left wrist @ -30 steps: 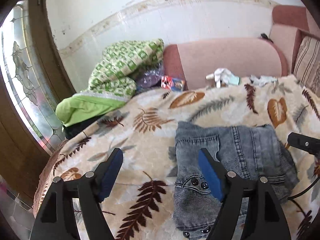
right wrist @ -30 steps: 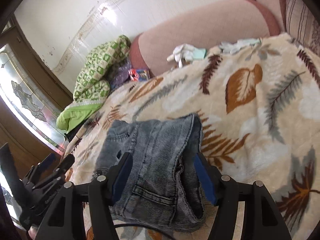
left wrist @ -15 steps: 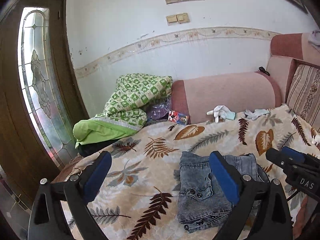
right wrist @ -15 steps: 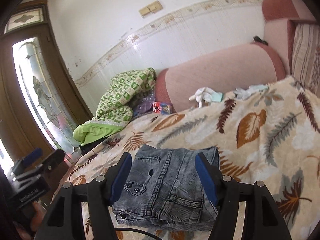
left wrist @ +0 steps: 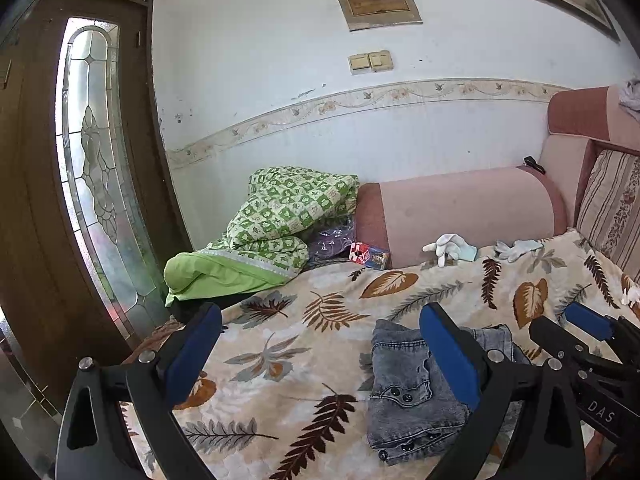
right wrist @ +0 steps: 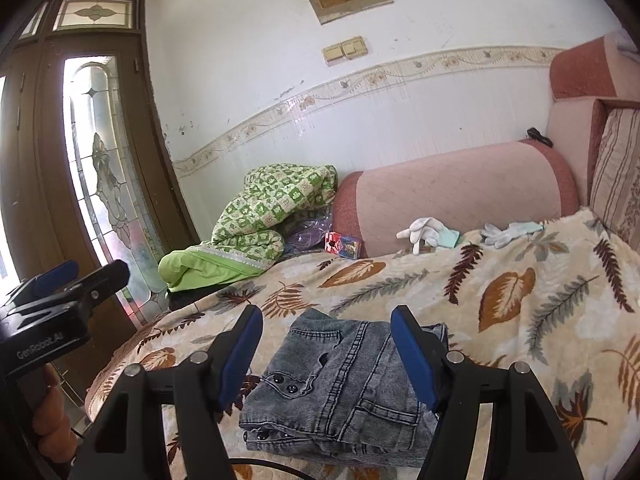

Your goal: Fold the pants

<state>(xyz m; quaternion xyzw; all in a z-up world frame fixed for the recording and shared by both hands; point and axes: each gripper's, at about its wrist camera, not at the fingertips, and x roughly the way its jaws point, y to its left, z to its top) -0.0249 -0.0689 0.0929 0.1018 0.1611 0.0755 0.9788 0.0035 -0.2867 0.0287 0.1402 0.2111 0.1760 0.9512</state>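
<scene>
The grey denim pants (left wrist: pixel 404 396) lie folded into a compact stack on the leaf-patterned blanket (left wrist: pixel 280 356). My left gripper (left wrist: pixel 320 320) hangs above and in front of them, jaws wide open and empty, its right finger in front of the stack's right part. In the right wrist view the pants (right wrist: pixel 344 380) sit beyond my right gripper (right wrist: pixel 326 320), which is open with nothing between its pads. The right gripper (left wrist: pixel 568 328) shows at the left view's right edge. The left gripper (right wrist: pixel 76 276) shows at the right view's left edge.
A green checked quilt (left wrist: pixel 280 216) is piled at the blanket's far left by the glazed wooden door (left wrist: pixel 96 180). White gloves (left wrist: pixel 450 246) and a small red box (left wrist: pixel 368 254) lie against the pink sofa arm (left wrist: pixel 460 212). A striped cushion (left wrist: pixel 612 208) stands at the right.
Both grippers have lifted up and back from the pants, so more wall shows. The left jaws have spread wider. The folded pants stay put on the blanket.
</scene>
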